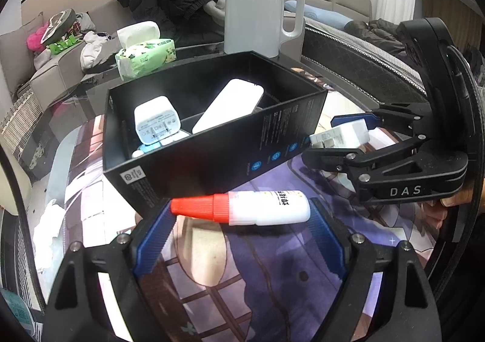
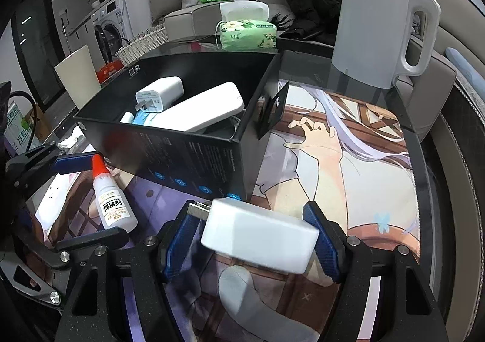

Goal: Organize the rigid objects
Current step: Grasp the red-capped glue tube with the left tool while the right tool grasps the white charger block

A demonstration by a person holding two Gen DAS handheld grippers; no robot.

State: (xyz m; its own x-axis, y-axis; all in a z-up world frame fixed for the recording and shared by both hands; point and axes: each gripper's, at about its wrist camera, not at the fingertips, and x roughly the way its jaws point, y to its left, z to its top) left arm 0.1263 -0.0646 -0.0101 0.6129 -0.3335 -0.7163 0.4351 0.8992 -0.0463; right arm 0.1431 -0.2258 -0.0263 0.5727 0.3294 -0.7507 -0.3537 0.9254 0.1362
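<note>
An open black box (image 1: 212, 154) stands on a printed mat (image 2: 348, 178). Inside it lie a white charger (image 1: 156, 120) and a white power bank (image 1: 230, 105). Just in front of the box, my left gripper (image 1: 242, 211) is shut on a white glue bottle (image 1: 266, 211) with a red cap, held lengthwise between the blue pads. The bottle (image 2: 113, 205) and left gripper (image 2: 91, 196) also show in the right wrist view. My right gripper (image 2: 251, 211) is shut on a second white charger (image 2: 257, 233) near the box's right corner. This charger (image 1: 345, 134) and right gripper (image 1: 321, 139) show at right in the left wrist view.
A white kettle (image 1: 257, 11) and a green tissue pack (image 1: 145, 57) stand behind the box. A beige cup (image 2: 78, 78) and a wicker basket (image 2: 142, 45) are at the far left. The mat lies bare right of the box. A sofa with clothes is beyond the table.
</note>
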